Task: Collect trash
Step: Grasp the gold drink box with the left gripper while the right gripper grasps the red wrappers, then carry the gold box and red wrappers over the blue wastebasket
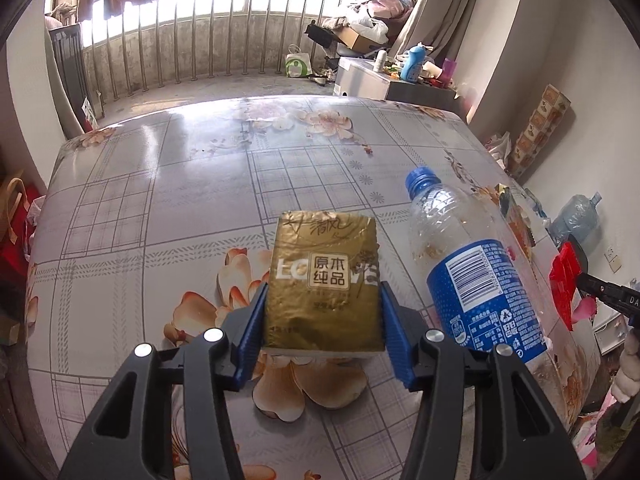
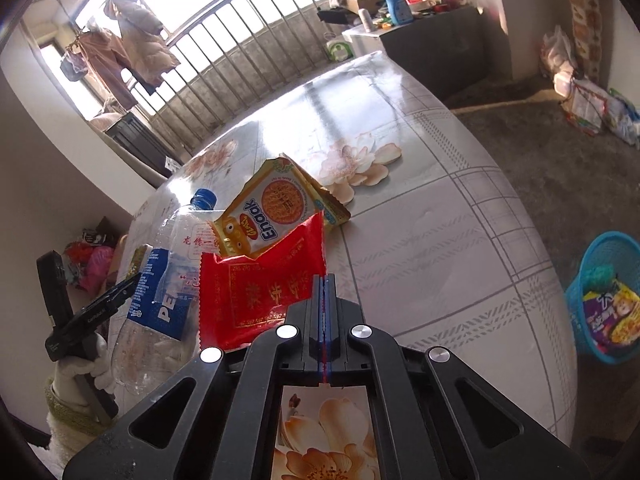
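Note:
My left gripper [image 1: 323, 312] is shut on a gold tissue pack [image 1: 324, 280], held just above the flowered table [image 1: 160, 184]. An empty plastic bottle with a blue label [image 1: 472, 272] lies to its right; it also shows in the right wrist view [image 2: 164, 280]. My right gripper [image 2: 325, 280] is shut on a red wrapper [image 2: 256, 292], which also shows at the right edge of the left wrist view [image 1: 564, 280]. A yellow snack packet [image 2: 276, 204] lies on the table behind the red wrapper.
A blue plastic basket [image 2: 600, 280] holding wrappers stands on the floor to the right of the table. A cabinet with bottles [image 2: 420, 28] is at the back. Bags lie on the floor by the far wall [image 2: 584, 96].

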The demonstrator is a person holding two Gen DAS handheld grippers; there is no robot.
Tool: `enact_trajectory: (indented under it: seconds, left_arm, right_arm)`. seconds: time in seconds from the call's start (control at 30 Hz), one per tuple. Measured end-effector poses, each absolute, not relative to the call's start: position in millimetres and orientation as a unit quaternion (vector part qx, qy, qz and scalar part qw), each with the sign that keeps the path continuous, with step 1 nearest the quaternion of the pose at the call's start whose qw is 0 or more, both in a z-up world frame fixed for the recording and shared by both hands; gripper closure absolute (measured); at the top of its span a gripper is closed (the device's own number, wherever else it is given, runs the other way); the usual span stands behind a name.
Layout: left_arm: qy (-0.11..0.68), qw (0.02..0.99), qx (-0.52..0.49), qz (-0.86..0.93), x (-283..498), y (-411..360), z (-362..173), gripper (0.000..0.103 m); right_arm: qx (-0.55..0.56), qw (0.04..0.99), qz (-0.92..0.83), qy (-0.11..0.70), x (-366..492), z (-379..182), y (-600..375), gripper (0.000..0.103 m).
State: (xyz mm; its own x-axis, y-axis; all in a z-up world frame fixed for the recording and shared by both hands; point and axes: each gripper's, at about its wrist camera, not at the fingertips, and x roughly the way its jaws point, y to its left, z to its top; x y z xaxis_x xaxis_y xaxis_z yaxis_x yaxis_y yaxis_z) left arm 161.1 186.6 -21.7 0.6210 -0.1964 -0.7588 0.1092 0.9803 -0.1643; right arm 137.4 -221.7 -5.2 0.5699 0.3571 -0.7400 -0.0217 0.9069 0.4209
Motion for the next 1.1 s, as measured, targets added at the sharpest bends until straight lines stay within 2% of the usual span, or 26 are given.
enact_trajectory:
  seconds: [0.27, 0.5, 0.83, 1.1]
  left_arm:
    - [0.384, 0.916, -0.074, -0.094, 137.4, 184.8, 27.5, 0.052]
    - [0.343, 0.922, -0.072, -0.163, 120.6, 136.8, 80.9, 0.052]
    - [0.347, 0.871, -0.024, -0.346, 134.4, -45.6, 115.6, 0.051]
    - [0.437, 0.778, 0.019, -0.451, 162.0, -230.8, 70.3, 0.051]
  right_arm:
    - [0.203, 0.888, 0.104, 0.398, 118.7, 28.0, -244.6, 0.103]
    - [0.23, 0.904, 0.08, 0.352, 99.8, 46.9, -271.7, 0.103]
    - [0.296, 0.906, -0.028, 0.302, 57.7, 31.1, -362.3, 0.103]
    - [0.345, 0.872, -0.156, 0.311, 28.6, -21.1, -436.5, 0.103]
